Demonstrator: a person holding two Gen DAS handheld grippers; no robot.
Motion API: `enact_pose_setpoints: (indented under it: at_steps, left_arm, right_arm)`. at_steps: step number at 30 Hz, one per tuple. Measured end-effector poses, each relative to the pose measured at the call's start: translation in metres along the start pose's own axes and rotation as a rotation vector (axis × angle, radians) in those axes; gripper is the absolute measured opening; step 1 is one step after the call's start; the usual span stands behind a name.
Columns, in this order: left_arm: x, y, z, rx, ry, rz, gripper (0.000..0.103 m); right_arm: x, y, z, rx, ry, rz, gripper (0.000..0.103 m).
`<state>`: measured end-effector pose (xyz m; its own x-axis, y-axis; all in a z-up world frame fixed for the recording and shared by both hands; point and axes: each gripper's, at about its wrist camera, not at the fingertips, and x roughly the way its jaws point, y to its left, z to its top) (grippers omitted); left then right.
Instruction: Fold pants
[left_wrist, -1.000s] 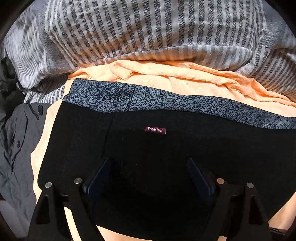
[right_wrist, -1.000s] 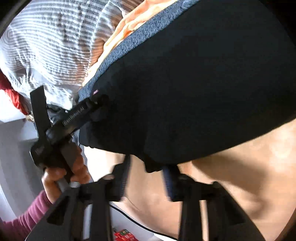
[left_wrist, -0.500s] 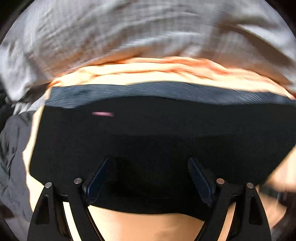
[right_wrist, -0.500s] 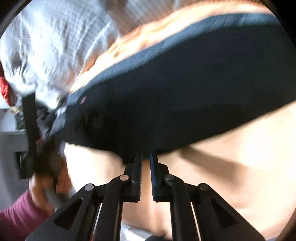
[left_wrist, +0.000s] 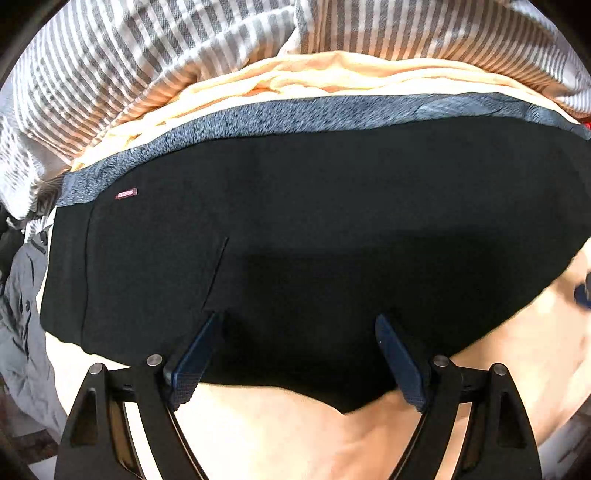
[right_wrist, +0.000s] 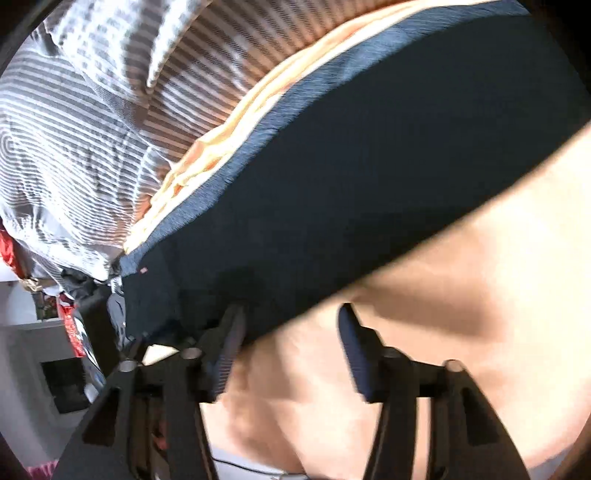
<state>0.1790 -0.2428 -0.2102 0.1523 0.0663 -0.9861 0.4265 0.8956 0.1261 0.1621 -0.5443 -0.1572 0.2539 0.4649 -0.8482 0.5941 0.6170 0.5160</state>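
Now, at the far left of the left wrist view, a grey garment with buttons lies crumpled. Next to it, the black pants lie spread flat over an orange cloth, filling the middle of the frame. A small red label sits near their grey waistband in the upper left. A striped blanket is bunched along the top. At the bottom, the left gripper hovers over the pants with its tongs wide apart, holding nothing.

From the right wrist view, the striped blanket fills the upper left, and the pants run across the middle. Low down, the right gripper is opening its tongs at the near edge of the pants. Nothing is between them.
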Motion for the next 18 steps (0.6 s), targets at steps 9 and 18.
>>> enact_pose_setpoints:
  at_steps: [9,18]
  left_arm:
    - [-0.042,-0.093,0.013,0.076,-0.013,-0.118,0.087]
    - [-0.065,-0.197,0.035,0.1,-0.008,-0.198,0.087]
  right_arm:
    - [-0.049,-0.075,-0.015,0.145,-0.026,-0.019,0.062]
    - [-0.107,-0.147,0.011,0.27,-0.159,0.003,0.062]
